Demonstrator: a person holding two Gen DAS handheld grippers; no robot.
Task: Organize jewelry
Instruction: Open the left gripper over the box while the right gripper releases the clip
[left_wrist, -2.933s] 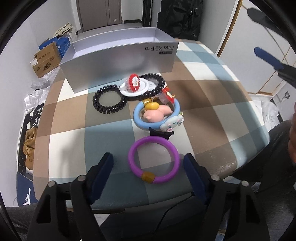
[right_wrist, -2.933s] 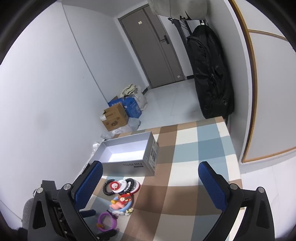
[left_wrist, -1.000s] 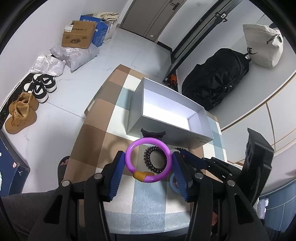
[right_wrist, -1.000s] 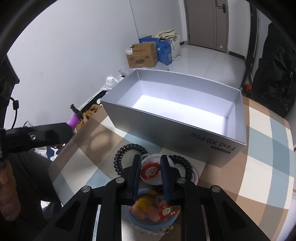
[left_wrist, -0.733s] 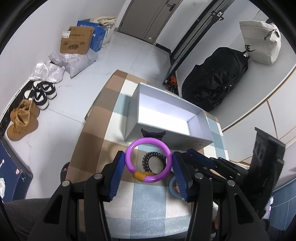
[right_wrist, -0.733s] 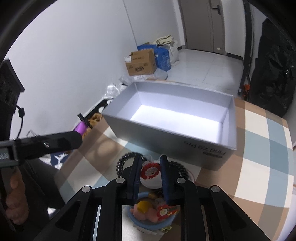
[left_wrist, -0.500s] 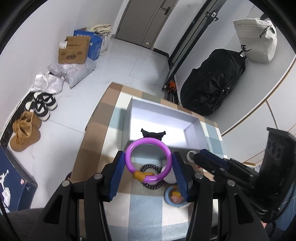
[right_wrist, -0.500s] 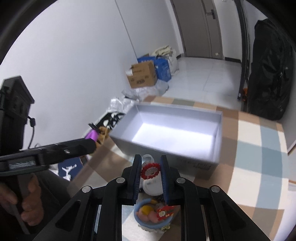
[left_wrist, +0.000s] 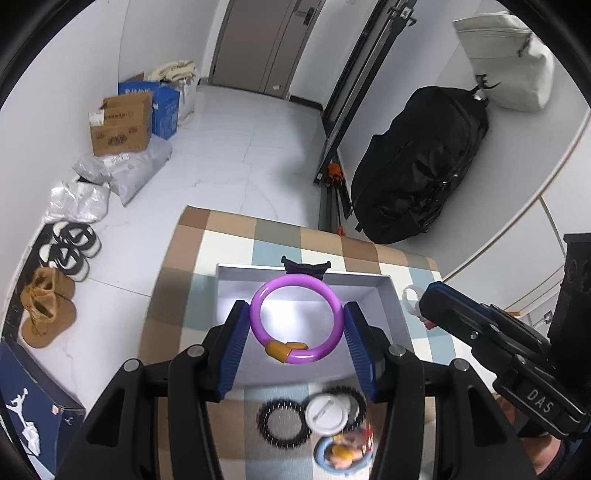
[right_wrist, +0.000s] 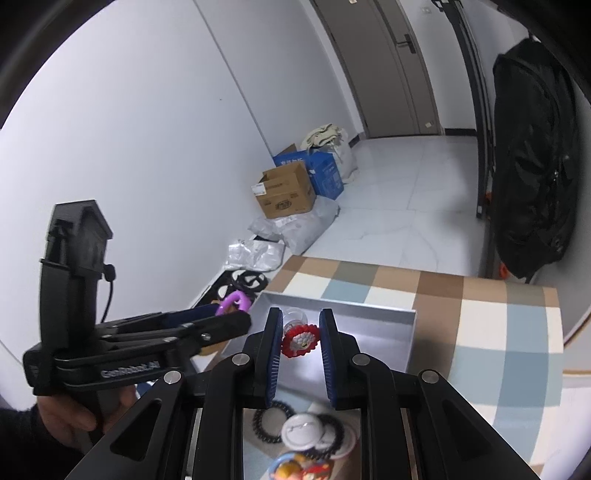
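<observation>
Jewelry in hand: a purple bangle (left_wrist: 294, 320) with an amber bead and a small black bow at its top sits pinched across its width in the left tool (left_wrist: 294, 341); a red flower-shaped ornament (right_wrist: 300, 340) with a clear loop above it is pinched in the right tool (right_wrist: 300, 356).
Left tool: blue pads closed in against both sides of the bangle, holding it up above the open grey box (left_wrist: 384, 295), over its near wall and lit floor.
Right tool: blue pads drawn close together on the red ornament, which hangs over the box's near left corner; from the left wrist view this tool comes in from the right, beside the box's right wall.
Box: a shallow grey tray, open top, standing on the checked counter (left_wrist: 229, 240) toward its far side; nothing can be made out lying inside it.
Jewelry on the counter: just in front of the box, a black coiled hair tie (left_wrist: 282, 421), a white round badge (left_wrist: 327, 412) overlapping a second black coil, and a blue ring (left_wrist: 345, 452) filled with small cartoon charms, all slightly blurred.
Hand: the person's left hand (right_wrist: 70, 417) grips the left tool's handle at the lower left of the right wrist view.
Room: cardboard box (left_wrist: 120, 123), shoes (left_wrist: 70, 247) and a black backpack (left_wrist: 417, 173) on the floor beyond the counter.
</observation>
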